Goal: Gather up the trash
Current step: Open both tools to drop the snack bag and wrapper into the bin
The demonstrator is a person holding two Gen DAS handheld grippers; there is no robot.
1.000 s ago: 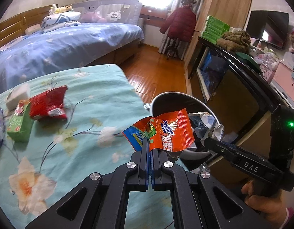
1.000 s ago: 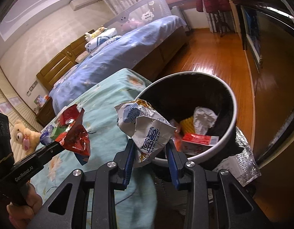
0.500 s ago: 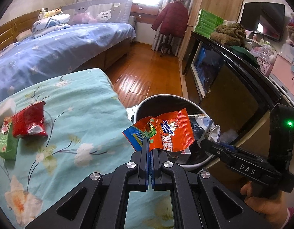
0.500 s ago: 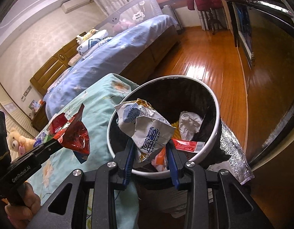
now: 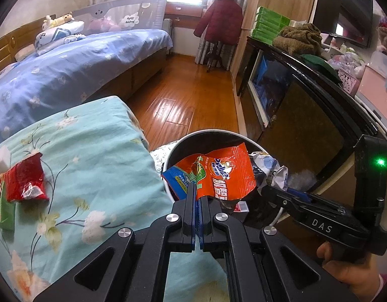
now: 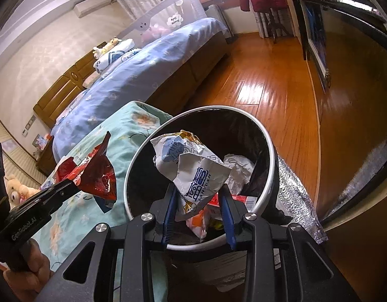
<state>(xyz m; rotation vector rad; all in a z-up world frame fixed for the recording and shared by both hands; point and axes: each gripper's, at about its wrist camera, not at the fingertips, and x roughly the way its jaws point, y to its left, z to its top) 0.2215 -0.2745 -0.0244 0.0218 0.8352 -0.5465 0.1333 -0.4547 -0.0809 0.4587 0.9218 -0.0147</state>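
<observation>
My left gripper point(image 5: 198, 191) is shut on an orange snack wrapper point(image 5: 218, 173) and holds it over the near rim of a round dark trash bin point(image 5: 208, 136). My right gripper point(image 6: 197, 196) is shut on a crumpled white and blue bag point(image 6: 193, 166) above the same bin point(image 6: 266, 136), which holds other trash. The left gripper point(image 6: 75, 185) with its wrapper point(image 6: 98, 173) shows at the left in the right wrist view, beside the bin. The right gripper point(image 5: 274, 191) shows over the bin in the left wrist view.
A red wrapper point(image 5: 26, 178) and a green carton point(image 5: 1, 206) lie on the teal flowered cover point(image 5: 92, 176) to the left. A blue bed point(image 5: 67, 65) stands behind. A dark cabinet point(image 5: 306, 105) is right of the bin. Wooden floor point(image 5: 183, 100) lies beyond.
Both grippers have moved toward the bin with their trash still held. The bin now sits closer and more under the wrappers in both views.
</observation>
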